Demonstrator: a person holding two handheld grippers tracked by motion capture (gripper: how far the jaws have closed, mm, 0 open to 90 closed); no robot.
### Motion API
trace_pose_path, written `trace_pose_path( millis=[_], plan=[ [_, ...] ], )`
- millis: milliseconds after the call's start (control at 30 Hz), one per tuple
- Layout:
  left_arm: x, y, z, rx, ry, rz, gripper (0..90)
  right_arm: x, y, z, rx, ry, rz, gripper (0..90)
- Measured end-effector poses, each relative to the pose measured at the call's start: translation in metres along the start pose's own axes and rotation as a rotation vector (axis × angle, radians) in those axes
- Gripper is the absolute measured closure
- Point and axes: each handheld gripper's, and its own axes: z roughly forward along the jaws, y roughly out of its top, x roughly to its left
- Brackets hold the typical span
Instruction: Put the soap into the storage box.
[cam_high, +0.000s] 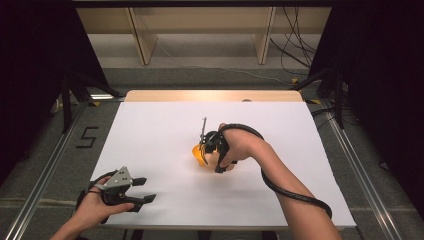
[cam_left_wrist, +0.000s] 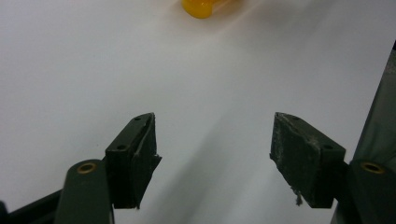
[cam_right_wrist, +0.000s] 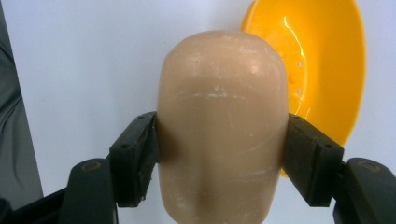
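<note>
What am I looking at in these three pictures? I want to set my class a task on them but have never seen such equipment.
A person sits at a white table with a hand-held two-jaw gripper in each hand. One picture is taken from above; the other two come from cameras riding on the grippers, looking along their black jaws. The left gripper rests near the table's front edge, jaws apart and empty. The right gripper, at mid-table, is shut on a smooth beige rounded block, perhaps soap. Beside and partly behind the block lies a glossy orange dish.

Block (cam_right_wrist: 222, 126) between right tongs (cam_right_wrist: 222, 161) — bowl (cam_right_wrist: 322, 70) just behind.
</note>
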Motion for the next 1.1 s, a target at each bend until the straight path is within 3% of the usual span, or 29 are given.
trace_pose_path(
  millis=[33, 67, 167, 267, 367, 400, 500, 567, 633, 667, 700, 833, 867, 967, 1000, 1100],
  plan=[
    [-0.001, 0.000, 0.001, -0.008, -0.001, -0.009, 31.4, 0.001, 0.000, -0.001, 0.004, -0.007, 0.019, 33.9],
    [-0.001, 0.000, 0.001, -0.008, -0.001, -0.009, 31.4, -0.003, 0.000, 0.000, -0.008, -0.005, -0.011, 33.9],
    [-0.001, 0.000, 0.001, -0.008, -0.001, -0.009, 31.4, -0.004, 0.000, -0.001, -0.011, 0.001, 0.012, 33.9],
    [-0.001, 0.000, 0.000, -0.010, -0.001, -0.009, 31.4, -0.006, 0.001, -0.002, -0.011, -0.013, -0.004, 33.9],
    [-0.001, 0.000, 0.000, -0.008, -0.001, -0.009, 31.4, -0.006, 0.002, -0.003, -0.003, -0.015, 0.020, 33.8],
    [-0.001, 0.000, 0.001, -0.008, -0.001, -0.009, 31.4, -0.008, 0.002, -0.002, -0.027, -0.016, -0.007, 33.9],
    [0.000, 0.000, 0.000, -0.001, 0.000, 0.000, 31.4, -0.010, 0.002, -0.002, -0.020, -0.020, 0.004, 33.9],
    [-0.001, 0.000, 0.000, -0.008, -0.001, -0.008, 31.4, -0.014, 0.002, -0.001, -0.036, -0.019, -0.025, 33.9],
    [-0.001, 0.000, 0.000, -0.007, -0.001, -0.007, 31.4, -0.011, 0.002, -0.003, -0.014, -0.025, 0.035, 33.9],
    [0.000, 0.000, 0.000, -0.006, -0.001, -0.006, 31.4, -0.015, 0.002, -0.002, -0.028, -0.037, -0.015, 33.9],
    [-0.001, 0.000, 0.000, -0.009, -0.001, -0.009, 31.4, -0.016, 0.002, -0.002, -0.034, -0.038, -0.017, 33.9],
    [0.000, 0.000, 0.000, 0.006, 0.004, 0.005, 31.4, -0.014, 0.003, -0.004, -0.017, -0.030, 0.036, 33.8],
    [0.001, 0.000, -0.001, 0.015, 0.005, 0.017, 31.4, -0.015, 0.004, -0.003, -0.028, -0.034, 0.024, 33.9],
    [-0.001, 0.000, 0.000, 0.000, 0.002, -0.025, 31.4, -0.018, 0.003, -0.002, -0.027, -0.029, 0.022, 33.9],
    [-0.001, 0.000, 0.000, -0.001, 0.002, -0.026, 31.4, -0.021, 0.004, -0.001, -0.042, -0.040, -0.022, 33.9],
    [0.001, 0.000, -0.001, 0.015, 0.005, 0.017, 31.4, -0.021, 0.005, -0.002, -0.038, -0.040, 0.000, 33.9]
  ],
)
